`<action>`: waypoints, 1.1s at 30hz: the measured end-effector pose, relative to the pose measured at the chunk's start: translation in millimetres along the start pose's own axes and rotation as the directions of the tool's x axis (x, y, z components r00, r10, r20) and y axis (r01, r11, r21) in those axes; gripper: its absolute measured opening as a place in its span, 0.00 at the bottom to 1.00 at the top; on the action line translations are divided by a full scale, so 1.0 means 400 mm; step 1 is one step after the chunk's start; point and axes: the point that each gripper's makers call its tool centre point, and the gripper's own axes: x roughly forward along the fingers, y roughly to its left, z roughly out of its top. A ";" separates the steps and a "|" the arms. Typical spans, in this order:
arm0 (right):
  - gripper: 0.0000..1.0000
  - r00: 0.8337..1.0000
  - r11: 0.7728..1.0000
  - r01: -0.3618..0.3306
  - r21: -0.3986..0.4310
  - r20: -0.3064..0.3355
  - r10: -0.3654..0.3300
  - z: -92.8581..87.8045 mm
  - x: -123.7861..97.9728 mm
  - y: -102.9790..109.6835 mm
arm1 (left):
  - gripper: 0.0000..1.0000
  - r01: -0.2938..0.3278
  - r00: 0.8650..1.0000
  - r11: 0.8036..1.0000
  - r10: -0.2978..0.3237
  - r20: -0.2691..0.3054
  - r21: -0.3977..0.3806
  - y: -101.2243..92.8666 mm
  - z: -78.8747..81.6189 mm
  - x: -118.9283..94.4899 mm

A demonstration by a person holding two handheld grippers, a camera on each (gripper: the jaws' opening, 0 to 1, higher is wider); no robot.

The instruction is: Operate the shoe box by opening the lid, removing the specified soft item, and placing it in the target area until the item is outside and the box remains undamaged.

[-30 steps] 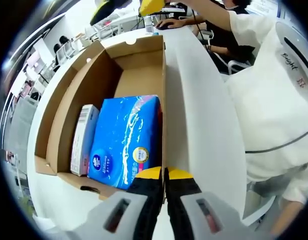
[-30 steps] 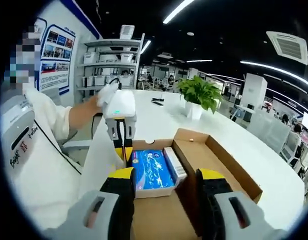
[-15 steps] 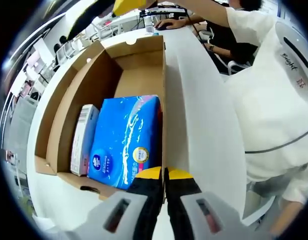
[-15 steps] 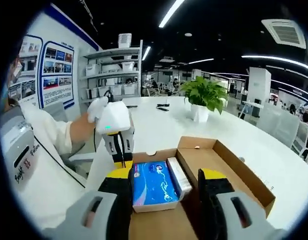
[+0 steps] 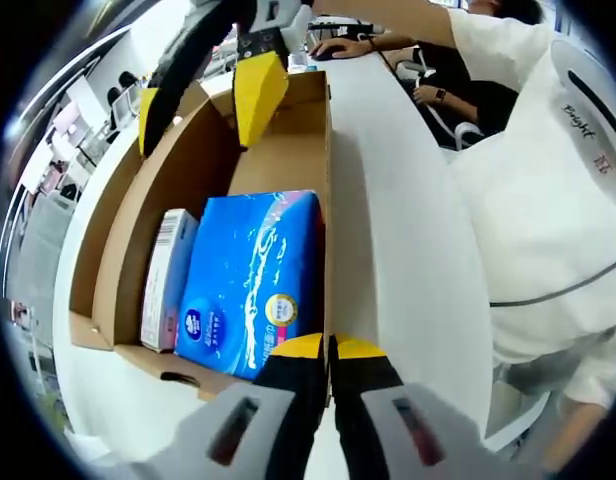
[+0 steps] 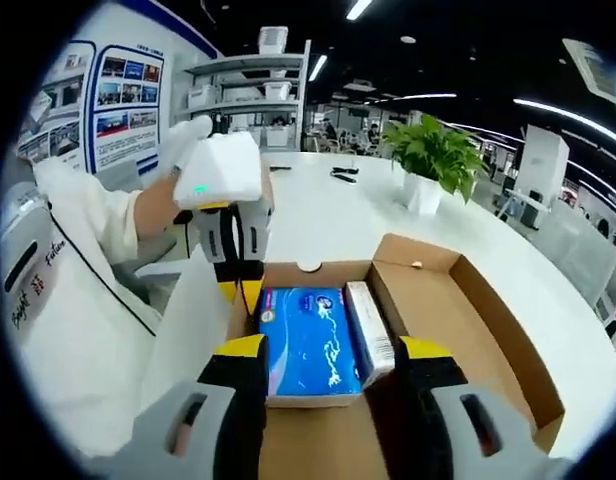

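Note:
The cardboard shoe box lies open on a white table, its white lid folded out to one side. Inside lie a blue soft tissue pack and a slim white carton beside it. My left gripper is shut on the box's thin side wall next to the lid. It appears as a white unit in the right gripper view. My right gripper is open, its yellow-tipped fingers hanging over the box's empty end. From there the pack and carton lie just beyond its jaws.
The person holding the grippers wears a white shirt close beside the lid. Another person's hands rest at a desk past the box. A potted plant stands on the table farther off, with shelves behind.
My right gripper has come down over the box's empty end and nearer the blue pack. The left gripper, box and contents have not moved.

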 end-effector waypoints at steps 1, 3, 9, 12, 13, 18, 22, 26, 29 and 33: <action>0.51 1.000 1.000 -0.006 -0.004 -0.006 0.006 -0.002 0.005 0.003 | 0.01 0.000 1.000 1.000 0.000 0.000 0.000 0.000 0.000 0.000; 0.51 0.999 1.000 -0.020 -0.015 -0.028 0.020 -0.009 0.014 0.008 | 0.01 -0.001 1.000 1.000 0.001 0.001 0.000 0.000 0.000 0.000; 0.51 0.997 0.998 -0.061 -0.027 -0.047 0.060 -0.008 0.027 0.020 | 0.01 0.000 1.000 1.000 0.000 -0.001 0.000 0.000 0.000 0.000; 0.49 0.997 0.998 -0.054 -0.043 -0.061 0.052 -0.013 0.030 0.016 | 0.01 -0.002 1.000 1.000 0.002 0.000 0.001 0.000 0.000 0.000; 0.48 0.997 0.998 -0.055 -0.043 -0.064 0.052 -0.013 0.030 0.016 | 0.01 -0.002 1.000 1.000 0.002 0.000 0.001 0.000 0.000 0.000; 0.48 0.993 0.996 -0.076 -0.048 -0.096 0.071 -0.022 0.041 0.016 | 0.01 -0.001 1.000 1.000 0.001 0.000 0.002 0.000 0.000 0.000; 0.49 0.989 0.993 -0.109 -0.051 -0.107 0.103 -0.016 0.048 0.029 | 0.01 0.000 1.000 1.000 0.000 0.004 0.003 0.001 0.000 0.000; 0.50 0.985 0.990 -0.134 -0.045 -0.119 0.128 -0.009 0.062 0.042 | 0.01 -0.002 1.000 1.000 0.002 0.002 0.002 0.001 -0.001 -0.001; 0.58 0.985 0.993 -0.108 -0.044 -0.140 0.101 -0.005 0.071 0.035 | 0.01 -0.002 1.000 1.000 0.002 -0.001 -0.001 0.001 -0.001 -0.001; 0.56 0.978 0.991 -0.135 -0.019 -0.160 0.130 0.010 0.082 0.039 | 0.01 -0.002 1.000 1.000 0.002 -0.004 -0.001 0.001 -0.001 -0.001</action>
